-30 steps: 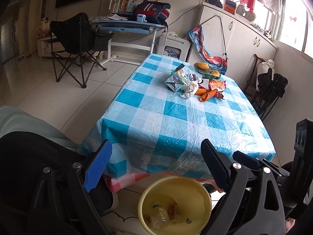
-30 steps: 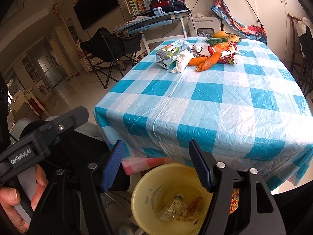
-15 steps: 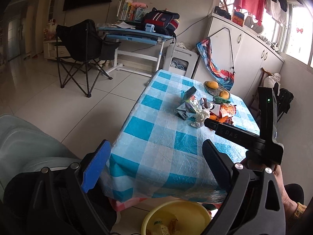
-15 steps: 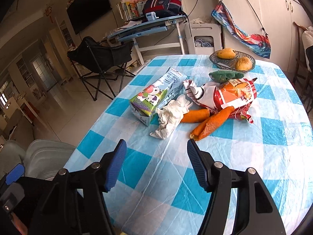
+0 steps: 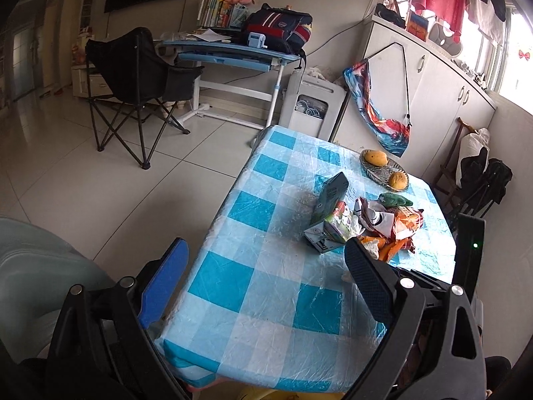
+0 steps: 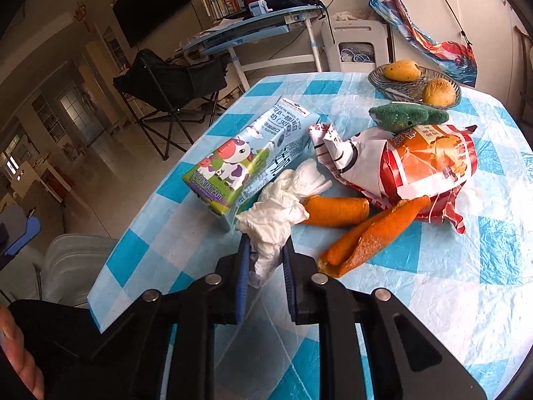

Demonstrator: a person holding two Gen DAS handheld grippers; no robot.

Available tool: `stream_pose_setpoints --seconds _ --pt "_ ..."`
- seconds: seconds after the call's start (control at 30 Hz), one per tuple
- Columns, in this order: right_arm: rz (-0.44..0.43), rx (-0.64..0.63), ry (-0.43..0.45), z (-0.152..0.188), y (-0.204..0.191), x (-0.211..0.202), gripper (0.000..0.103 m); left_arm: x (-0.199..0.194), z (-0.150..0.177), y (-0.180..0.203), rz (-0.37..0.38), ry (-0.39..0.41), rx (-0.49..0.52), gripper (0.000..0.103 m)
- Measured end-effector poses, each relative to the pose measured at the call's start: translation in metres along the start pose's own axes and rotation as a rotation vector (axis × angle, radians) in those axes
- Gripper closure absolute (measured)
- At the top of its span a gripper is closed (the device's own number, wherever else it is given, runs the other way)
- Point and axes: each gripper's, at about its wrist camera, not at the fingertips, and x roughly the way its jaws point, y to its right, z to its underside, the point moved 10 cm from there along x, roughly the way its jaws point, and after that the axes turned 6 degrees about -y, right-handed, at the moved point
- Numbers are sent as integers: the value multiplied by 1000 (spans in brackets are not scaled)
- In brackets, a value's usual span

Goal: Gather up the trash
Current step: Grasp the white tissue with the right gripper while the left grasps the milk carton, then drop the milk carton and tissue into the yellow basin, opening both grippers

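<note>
Trash lies in a heap on the blue-checked table (image 6: 433,283): a cow-print milk carton (image 6: 246,163), a crumpled white tissue (image 6: 279,206), two orange peels (image 6: 336,211), and a red-and-white snack bag (image 6: 416,163). My right gripper (image 6: 266,243) is closing its jaws, and both pads press on the tissue's near end. In the left wrist view the same heap shows beyond the carton (image 5: 329,213). My left gripper (image 5: 266,250) hangs open and empty above the table's near left corner. The tissue is hidden there behind the right finger.
A green plush item (image 6: 403,115) and a wire basket (image 6: 393,86) holding two fruits sit behind the heap. A sliver of the yellow bucket (image 5: 266,395) shows under the table's near edge. A black folding chair (image 5: 133,76) and a blue desk (image 5: 233,53) stand across the tiled floor.
My right gripper came forward from the bucket to the heap and closed its jaws on the tissue. My left gripper swung up and left, so the bucket slid almost out of its view.
</note>
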Motion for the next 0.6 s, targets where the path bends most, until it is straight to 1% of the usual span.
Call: stream_pose_setpoints --seconds 0.13,0.23,0.33,0.4,0.5,0.57,0.6 --pt "-35 53 -33 25 6 -17 84 36 -10 31 3 -46 75 12" --pt "-56 111 -46 44 12 -24 83 65 -16 57 -16 -69 148 12" --pt "-75 140 -39 52 14 -26 82 92 -18 80 -53 -88 222 12" --pt "-70 127 -40 50 12 -26 82 106 -19 91 -87 -88 263 12" --pt "-76 122 -40 49 11 -24 81 126 -22 98 -122 -100 283 12" --pt "-83 124 -42 46 10 -22 81 135 -25 98 -123 -112 270 13" --pt "-86 126 -41 45 9 -22 81 139 -26 97 -121 -118 258 21"
